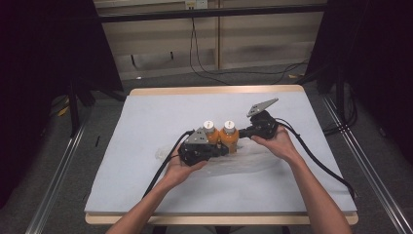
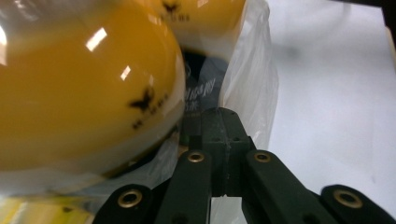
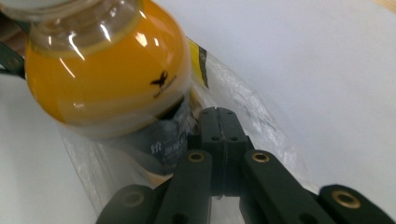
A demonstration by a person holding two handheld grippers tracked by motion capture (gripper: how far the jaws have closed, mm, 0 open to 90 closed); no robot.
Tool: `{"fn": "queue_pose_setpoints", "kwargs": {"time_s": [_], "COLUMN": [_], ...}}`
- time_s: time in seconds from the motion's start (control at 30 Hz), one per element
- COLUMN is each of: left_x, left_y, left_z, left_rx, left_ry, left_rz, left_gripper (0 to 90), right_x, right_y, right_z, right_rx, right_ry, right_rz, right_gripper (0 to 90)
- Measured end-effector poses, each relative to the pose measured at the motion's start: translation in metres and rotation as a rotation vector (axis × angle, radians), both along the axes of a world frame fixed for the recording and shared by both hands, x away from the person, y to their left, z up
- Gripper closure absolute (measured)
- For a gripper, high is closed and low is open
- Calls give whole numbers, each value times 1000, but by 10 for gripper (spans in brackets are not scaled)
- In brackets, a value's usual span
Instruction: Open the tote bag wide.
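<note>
A: What's sitting nearest the person's side of the desk (image 1: pixel 146 195)?

B: The two forearms are coming in from the bottom, each hand carrying a hand-held gripper. The left hand-held gripper (image 1: pixel 221 148) is pointing at the clear plastic bag (image 1: pixel 243 163) from the left, and the right hand-held gripper (image 1: pixel 242 132) is coming at it from the right.

A: Are the jaws standing apart?

B: No. In the left gripper view the left hand-held gripper (image 2: pixel 219 123) is showing its jaws pressed together, pinching a fold of the plastic bag (image 2: pixel 247 79). In the right gripper view the right hand-held gripper (image 3: pixel 218 122) is likewise clamped together on the bag film (image 3: pixel 243 116).

A: And the bottles?

B: Two orange juice bottles (image 1: pixel 219 134) with white caps are standing upright side by side in the middle of the desk, between the two hand-held grippers, with the bag wrapping round their lower parts. One bottle (image 3: pixel 107 74) is looming just beyond the right jaws.

A: Farther off?

B: Cables are lying on the floor (image 1: pixel 253 73) beyond the desk.
</note>
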State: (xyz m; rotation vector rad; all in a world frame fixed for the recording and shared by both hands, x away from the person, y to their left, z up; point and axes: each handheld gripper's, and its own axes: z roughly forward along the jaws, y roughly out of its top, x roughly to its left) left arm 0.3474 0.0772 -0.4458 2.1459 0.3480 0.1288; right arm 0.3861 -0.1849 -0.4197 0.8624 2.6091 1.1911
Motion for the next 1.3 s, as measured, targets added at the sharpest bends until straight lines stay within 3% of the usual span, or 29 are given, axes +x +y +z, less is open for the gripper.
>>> {"fn": "queue_pose_setpoints", "kwargs": {"time_s": [0.13, 0.2, 0.27, 0.43, 0.8, 0.93, 1.1, 1.3], "left_x": [1, 0, 1, -2, -13, -15, -16, -19], "left_y": [-1, -3, -2, -2, -1, 0, 0, 0], "left_z": [-8, -11, -14, -21, -35, -40, -40, -39], "left_rx": [26, 72, 58, 68, 140, 134, 122, 135], "left_ry": [14, -8, 12, 9, 1, 22, 44, 47], "left_rz": [5, 12, 13, 23, 11, 5, -7, -40], "left_gripper": [900, 900, 900, 900, 900, 900, 900, 900], "right_x": [3, 7, 11, 18, 35, 38, 44, 49], "right_y": [6, 7, 10, 15, 18, 20, 24, 27], "right_z": [-2, -7, -14, -28, -56, -62, -62, -63], "right_rx": [5, 4, -5, 0, -24, -15, -23, -20], "right_ry": [2, 11, 27, 59, 134, 148, 134, 132], "right_rz": [1, 4, 0, 0, -45, -48, -78, -98], "right_gripper": [900, 900, 900, 900, 900, 900, 900, 900]}}
